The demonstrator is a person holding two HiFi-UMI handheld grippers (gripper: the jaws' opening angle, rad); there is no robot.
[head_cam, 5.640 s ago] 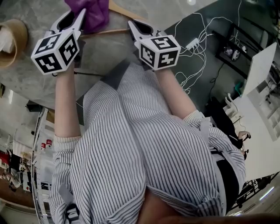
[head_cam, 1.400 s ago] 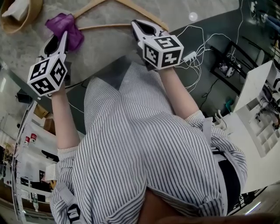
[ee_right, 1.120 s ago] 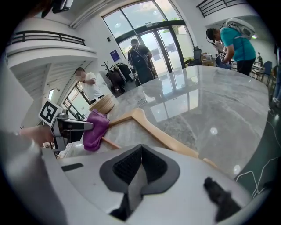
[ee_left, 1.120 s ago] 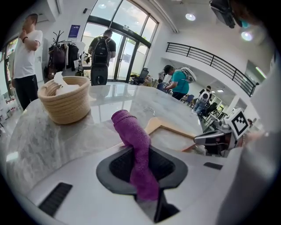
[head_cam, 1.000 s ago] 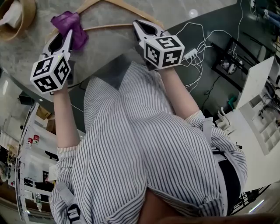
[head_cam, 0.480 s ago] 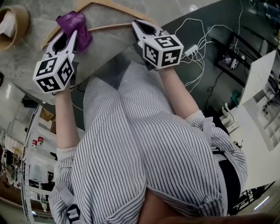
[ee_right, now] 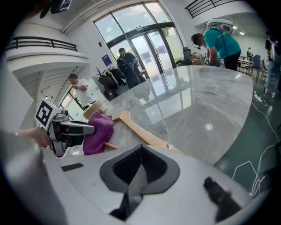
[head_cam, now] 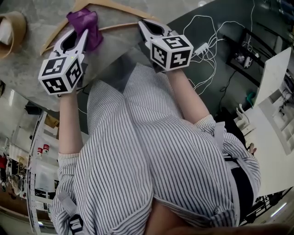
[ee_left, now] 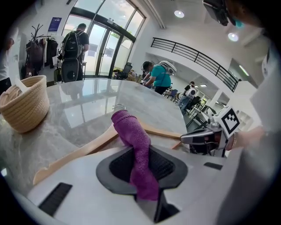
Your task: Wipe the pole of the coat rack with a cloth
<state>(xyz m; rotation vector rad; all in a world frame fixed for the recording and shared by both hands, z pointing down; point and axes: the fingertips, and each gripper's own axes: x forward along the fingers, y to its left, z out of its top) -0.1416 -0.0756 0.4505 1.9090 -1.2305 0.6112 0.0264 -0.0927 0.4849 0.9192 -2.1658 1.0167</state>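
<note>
Fingers of my left gripper (ee_left: 141, 154) are pinching the purple cloth (ee_left: 131, 132), which stands up between the ribbed pads and flops forward past the tips onto the wooden hanger (ee_left: 74, 154) lying on the marble worktop (ee_left: 88, 105). From above, that left gripper (head_cam: 85, 34) sits over the worktop's near edge with the cloth (head_cam: 85, 20) bunched just ahead of the tips, over the hanger (head_cam: 121, 7) where its lower bar meets the left arm; I think the cloth rests on that bar, though the folds hide the contact. My right gripper (ee_right: 140, 151) has its fingers pressed together, pad against pad, and the hanger's sloping arm (ee_right: 136, 127) lies just beyond the tips. Off to its left I see the cloth (ee_right: 96, 132) draped there with my other gripper on it. A woven basket (ee_left: 26, 105) stands on the worktop well to the left of my left fingers.
</note>
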